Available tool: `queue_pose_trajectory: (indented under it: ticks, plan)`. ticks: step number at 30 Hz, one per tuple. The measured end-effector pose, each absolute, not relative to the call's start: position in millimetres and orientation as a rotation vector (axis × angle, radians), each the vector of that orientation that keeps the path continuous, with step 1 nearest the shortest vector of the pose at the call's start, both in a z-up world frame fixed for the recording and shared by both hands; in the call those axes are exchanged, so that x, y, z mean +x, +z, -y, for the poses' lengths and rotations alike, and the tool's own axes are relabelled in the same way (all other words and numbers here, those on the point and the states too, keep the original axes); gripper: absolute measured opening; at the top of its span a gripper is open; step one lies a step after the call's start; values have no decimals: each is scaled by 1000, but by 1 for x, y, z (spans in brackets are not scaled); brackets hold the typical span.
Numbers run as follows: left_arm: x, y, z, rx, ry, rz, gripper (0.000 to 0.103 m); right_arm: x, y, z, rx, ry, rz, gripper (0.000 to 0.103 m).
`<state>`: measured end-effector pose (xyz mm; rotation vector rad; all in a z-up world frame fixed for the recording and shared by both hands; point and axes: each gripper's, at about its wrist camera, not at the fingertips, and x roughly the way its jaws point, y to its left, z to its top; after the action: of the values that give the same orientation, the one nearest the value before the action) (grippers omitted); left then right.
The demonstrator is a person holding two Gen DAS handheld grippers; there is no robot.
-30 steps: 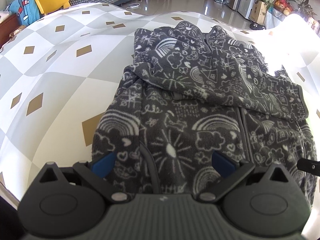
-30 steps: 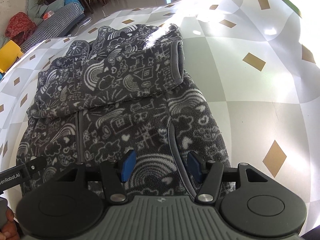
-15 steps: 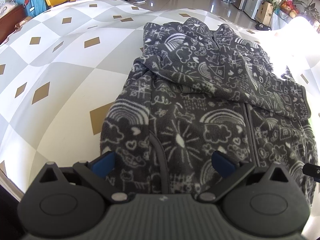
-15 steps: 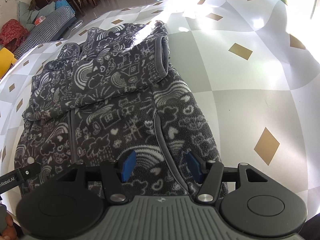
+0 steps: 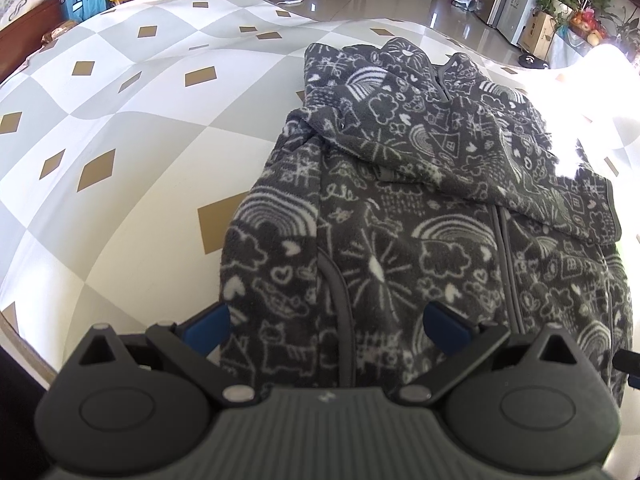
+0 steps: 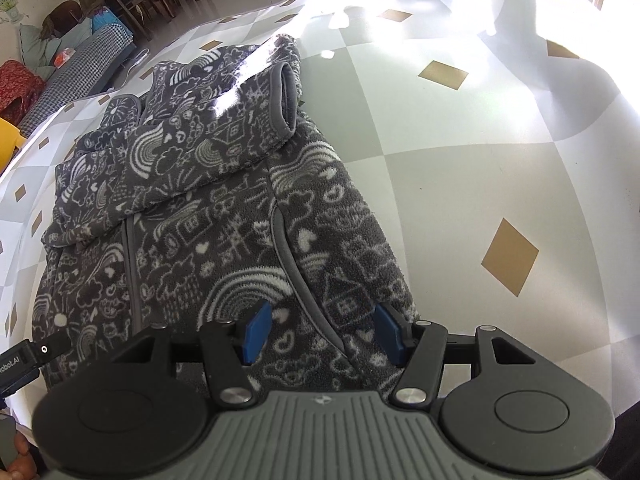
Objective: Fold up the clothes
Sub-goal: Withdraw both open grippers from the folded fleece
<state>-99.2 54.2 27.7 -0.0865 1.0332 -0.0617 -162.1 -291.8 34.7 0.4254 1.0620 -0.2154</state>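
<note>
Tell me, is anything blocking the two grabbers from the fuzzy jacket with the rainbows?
Nothing visible. The left gripper and right gripper both hang with open jaws right over the jacket's near hem, nothing in between.

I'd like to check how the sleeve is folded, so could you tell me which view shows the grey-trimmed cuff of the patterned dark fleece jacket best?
The right wrist view: the grey-trimmed cuff faces the camera, its opening visible on the patterned dark fleece jacket. The left wrist view shows the cuff only edge-on near the glare.
</note>
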Motion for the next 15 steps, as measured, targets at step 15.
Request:
queue_pose_trajectory:
  ticks: [15]
  plan:
    - [-99, 15, -79, -193, -41, -1100, 103, -161, 19, 312, 527, -285, -1046, 56]
